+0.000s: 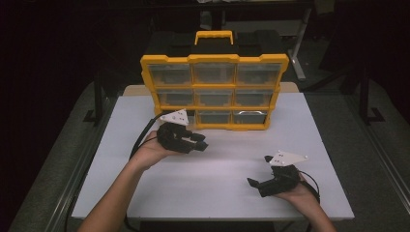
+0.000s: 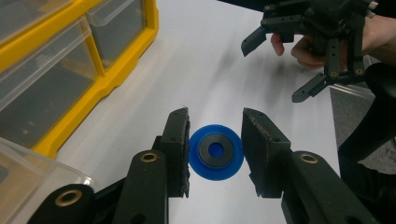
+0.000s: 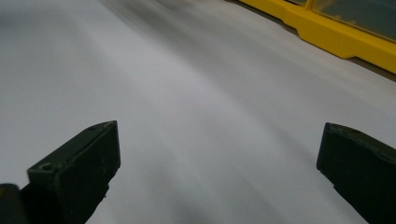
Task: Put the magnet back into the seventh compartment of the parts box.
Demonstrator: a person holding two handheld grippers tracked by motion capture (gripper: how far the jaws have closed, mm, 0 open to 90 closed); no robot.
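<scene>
Left hand-held gripper point(image 2: 215, 154) grasps blue disc point(image 2: 215, 151) near tabletop's point(image 1: 232, 164) far edge; right hand-held gripper point(image 3: 219, 172) released. Next, probably: carry to organizer point(image 1: 212, 87) drawer.

Blue disc point(image 2: 215, 151) edges hidden behind left tool point(image 2: 215, 154) pads; drawer contents too dim to tell.

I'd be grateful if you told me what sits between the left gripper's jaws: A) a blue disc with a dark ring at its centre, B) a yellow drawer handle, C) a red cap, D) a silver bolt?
A: in the left gripper view, a blue disc with a dark central ring sits between the left gripper jaws, which close on its edges.
</scene>
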